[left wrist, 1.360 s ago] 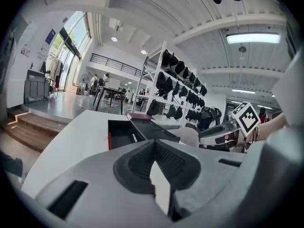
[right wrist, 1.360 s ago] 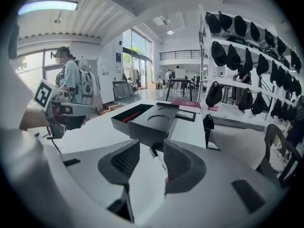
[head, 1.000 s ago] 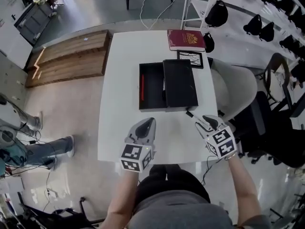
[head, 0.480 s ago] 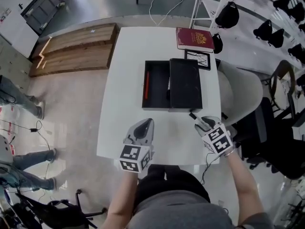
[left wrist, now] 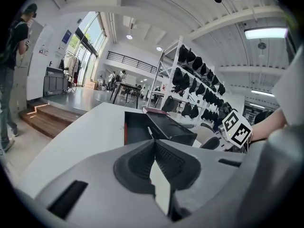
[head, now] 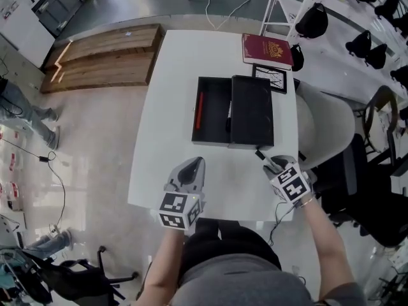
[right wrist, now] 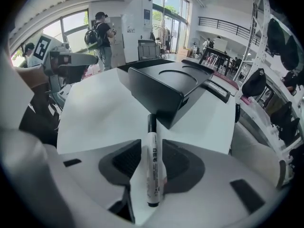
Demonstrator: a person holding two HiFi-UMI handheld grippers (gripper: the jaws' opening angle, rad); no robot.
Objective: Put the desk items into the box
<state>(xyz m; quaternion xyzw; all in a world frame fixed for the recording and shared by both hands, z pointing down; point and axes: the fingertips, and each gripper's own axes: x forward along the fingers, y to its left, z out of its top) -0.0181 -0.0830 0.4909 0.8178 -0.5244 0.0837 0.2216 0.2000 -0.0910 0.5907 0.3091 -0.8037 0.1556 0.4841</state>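
On the table (head: 166,107), a marker (right wrist: 153,170) is flanked, not gripped, by the jaws of the right claw (right wrist: 152,143), just narrowed, a box (right wrist: 161,87) just ahead; the left claw (left wrist: 153,144) is pressed together.

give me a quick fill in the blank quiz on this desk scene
1. The red pen lies inside the open black ___.
2. The maroon book sits at the table's far ___ corner.
3. Between the right claw's jaws lies a white ___.
Missing words: box; right; marker. Those jaws have just been closing around the marker, seemingly not yet gripping it.
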